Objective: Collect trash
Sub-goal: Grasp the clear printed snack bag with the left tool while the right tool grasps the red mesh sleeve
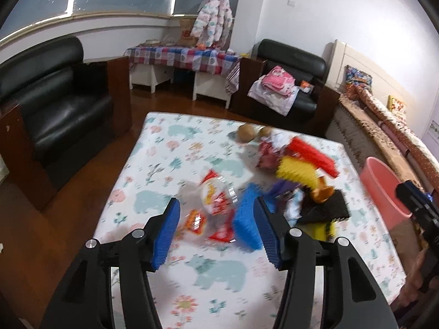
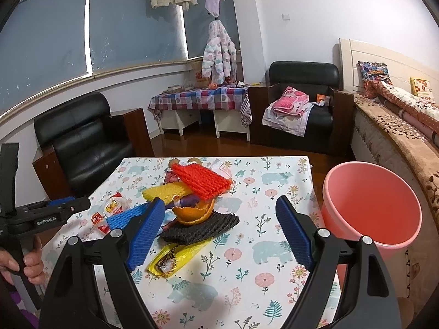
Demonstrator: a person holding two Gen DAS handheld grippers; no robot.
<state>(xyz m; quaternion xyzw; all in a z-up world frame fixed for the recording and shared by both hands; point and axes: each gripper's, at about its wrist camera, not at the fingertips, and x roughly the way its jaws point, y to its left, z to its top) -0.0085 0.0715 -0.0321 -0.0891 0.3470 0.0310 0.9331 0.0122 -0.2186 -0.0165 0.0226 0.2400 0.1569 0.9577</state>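
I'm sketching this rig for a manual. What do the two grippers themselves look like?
Both the left gripper and right gripper have glossy black forked arms with silver pivot bolts and ribbed blue pads. The left one's black body carries white "GenRobot.AI" lettering.

Left hand-held gripper (image 1: pixel 216 230) jaws apart over a clear snack wrapper (image 1: pixel 216 205) on the counter (image 1: pixel 170 164). Blue foam net (image 1: pixel 247 224) touches the right pad. Trash pile (image 1: pixel 299 181) further right, pink bucket (image 1: pixel 384 186) at right edge. View blurred.

"GenRobot.AI" is printed on the left gripper (image 2: pixel 48 220).
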